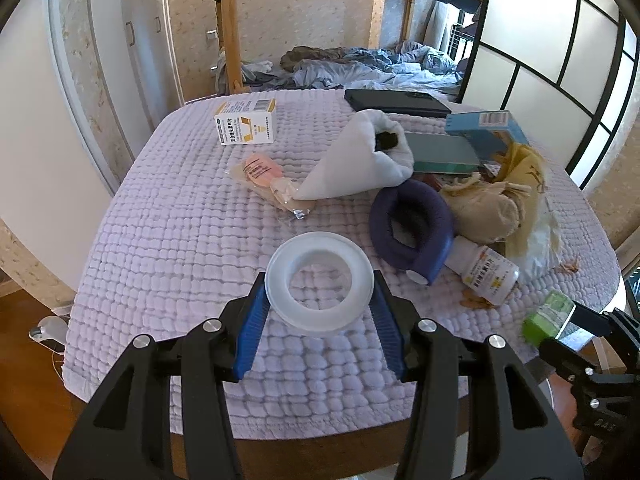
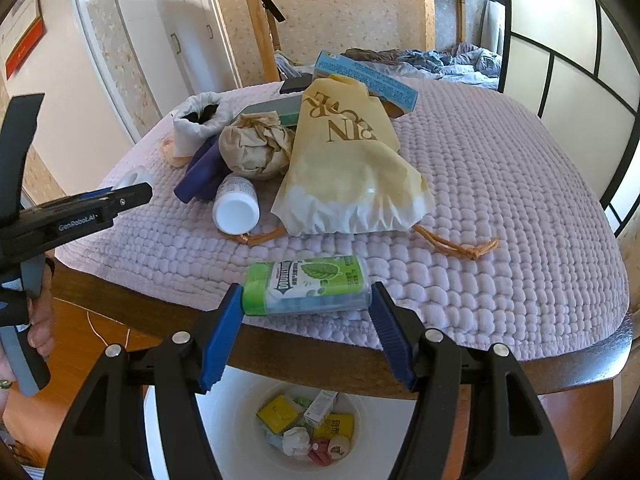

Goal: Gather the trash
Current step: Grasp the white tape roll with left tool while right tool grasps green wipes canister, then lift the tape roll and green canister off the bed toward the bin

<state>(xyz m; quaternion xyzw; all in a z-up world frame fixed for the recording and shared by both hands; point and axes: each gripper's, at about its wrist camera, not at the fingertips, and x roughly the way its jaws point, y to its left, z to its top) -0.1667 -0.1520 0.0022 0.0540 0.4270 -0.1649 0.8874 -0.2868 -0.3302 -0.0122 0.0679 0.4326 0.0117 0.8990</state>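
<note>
Left tool (image 1: 320, 304) clamps the white tape roll (image 1: 320, 282) between blue pads above the quilted surface (image 1: 168, 240). Right tool (image 2: 306, 304) grips the green gum container (image 2: 306, 286) endwise, over the white bin (image 2: 240, 408).

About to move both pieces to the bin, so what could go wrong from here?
1. The left gripper pinches the tape roll only at its rim, so the roll could pivot or slip out.
2. The right gripper holds the green gum container by its ends; its smooth plastic may slide.
3. The white bin sits partly under the table edge, so a drop released early could miss.
</note>
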